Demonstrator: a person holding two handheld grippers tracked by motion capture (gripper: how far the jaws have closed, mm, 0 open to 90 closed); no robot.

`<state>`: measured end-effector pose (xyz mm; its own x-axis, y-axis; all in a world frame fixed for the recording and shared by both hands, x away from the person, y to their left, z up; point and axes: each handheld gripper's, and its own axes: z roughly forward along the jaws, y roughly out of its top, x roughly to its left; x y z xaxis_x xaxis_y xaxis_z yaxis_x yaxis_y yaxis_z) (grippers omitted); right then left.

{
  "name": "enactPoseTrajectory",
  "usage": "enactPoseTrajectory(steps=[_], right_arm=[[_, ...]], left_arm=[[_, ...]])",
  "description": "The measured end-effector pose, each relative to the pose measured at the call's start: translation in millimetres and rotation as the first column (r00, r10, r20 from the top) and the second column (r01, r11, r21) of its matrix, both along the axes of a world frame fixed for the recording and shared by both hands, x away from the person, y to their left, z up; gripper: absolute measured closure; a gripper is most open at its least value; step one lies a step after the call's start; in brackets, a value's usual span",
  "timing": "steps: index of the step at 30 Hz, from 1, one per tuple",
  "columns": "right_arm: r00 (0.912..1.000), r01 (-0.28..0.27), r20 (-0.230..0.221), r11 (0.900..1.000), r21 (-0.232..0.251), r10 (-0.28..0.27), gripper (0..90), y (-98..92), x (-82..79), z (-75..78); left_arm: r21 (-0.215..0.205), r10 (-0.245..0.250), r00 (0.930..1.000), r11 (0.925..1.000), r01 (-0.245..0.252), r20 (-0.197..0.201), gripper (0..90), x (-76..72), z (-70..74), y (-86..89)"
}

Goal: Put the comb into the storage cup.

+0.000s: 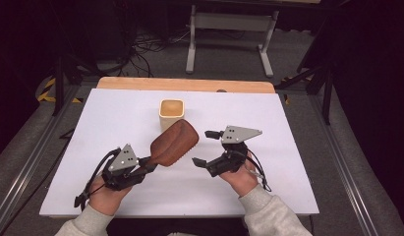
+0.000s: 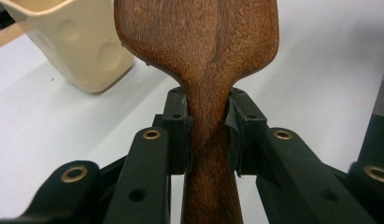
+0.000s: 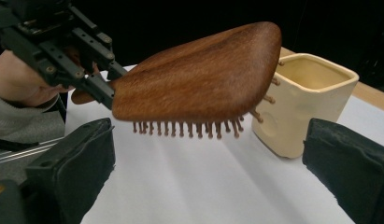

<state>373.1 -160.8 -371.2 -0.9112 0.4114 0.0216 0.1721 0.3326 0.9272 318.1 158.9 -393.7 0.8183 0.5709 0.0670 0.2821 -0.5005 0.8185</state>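
The left gripper [image 2: 206,135] grasps the one wooden hairbrush [image 1: 174,143] by its neck, lifted off the table [image 1: 116,113], bristles down. The one cream cup [image 1: 171,113] stands just beyond the brush head. Picking up looks done; placing in the cup remains. The right gripper [image 1: 205,147] stands released, just beside the brush.

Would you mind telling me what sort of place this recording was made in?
Probably a lab or workshop set up for recording. A white table stands on a grey floor with loose cables and black-and-yellow tape, against a dark background; a metal stand sits behind.
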Motion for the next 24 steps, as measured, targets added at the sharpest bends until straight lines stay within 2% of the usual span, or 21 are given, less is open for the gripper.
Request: enactPoseTrajectory(steps=[4, 10, 11, 15, 16, 17, 18, 21, 24], right_arm=[[0.9990, 0.012, -0.042, 1.000, -0.006, -0.012, 0.7, 8.1, 8.6, -2.2], [0.9968, 0.007, -0.080, 1.000, 0.019, -0.005, 0.1, 15.6, 14.6, -5.9], [0.9951, 0.002, -0.099, 1.000, 0.026, 0.001, 0.1, 19.4, 16.9, -7.5], [0.9917, -0.011, -0.128, 1.000, 0.026, 0.014, 0.1, 24.9, 20.1, -10.5], [0.9875, -0.023, -0.155, 0.999, 0.037, 0.029, 0.3, 28.5, 22.3, -13.0], [0.9875, -0.023, -0.155, 0.999, 0.037, 0.029, 0.3, 28.5, 22.3, -13.0], [0.9841, -0.037, -0.172, 0.998, 0.046, 0.045, 1.0, 31.2, 23.6, -14.7], [0.9814, -0.050, -0.183, 0.998, 0.049, 0.058, 3.2, 35.2, 23.1, -15.5], [0.9777, -0.048, -0.202, 0.998, 0.042, 0.056, 8.3, 36.7, 23.1, -15.3]], left_arm=[[0.002, -0.008, 1.0000, 1.0000, 0.008, 0.006, 72.8, -1.2, -1.1, -3.0], [-0.002, -0.016, 0.9997, 0.9999, 0.016, 0.018, 72.8, -2.7, -2.8, -8.1], [-0.002, -0.020, 0.9996, 0.9998, 0.020, 0.019, 72.8, -2.8, -3.2, -9.9], [-0.002, -0.025, 0.9992, 0.9997, 0.025, 0.032, 72.9, -3.9, -4.1, -13.6], [-0.006, -0.022, 0.9989, 0.9997, 0.023, 0.042, 72.8, -4.6, -4.7, -14.6], [-0.008, -0.027, 0.9989, 0.9996, 0.027, 0.038, 72.8, -4.3, -4.8, -14.9], [-0.007, -0.029, 0.9988, 0.9996, 0.029, 0.040, 72.8, -4.2, -4.9, -15.4], [-0.005, -0.028, 0.9989, 0.9996, 0.029, 0.037, 72.8, -3.7, -7.1, -17.0], [-0.010, -0.030, 0.9988, 0.9995, 0.030, 0.039, 72.8, -3.1, -9.3, -16.9]])
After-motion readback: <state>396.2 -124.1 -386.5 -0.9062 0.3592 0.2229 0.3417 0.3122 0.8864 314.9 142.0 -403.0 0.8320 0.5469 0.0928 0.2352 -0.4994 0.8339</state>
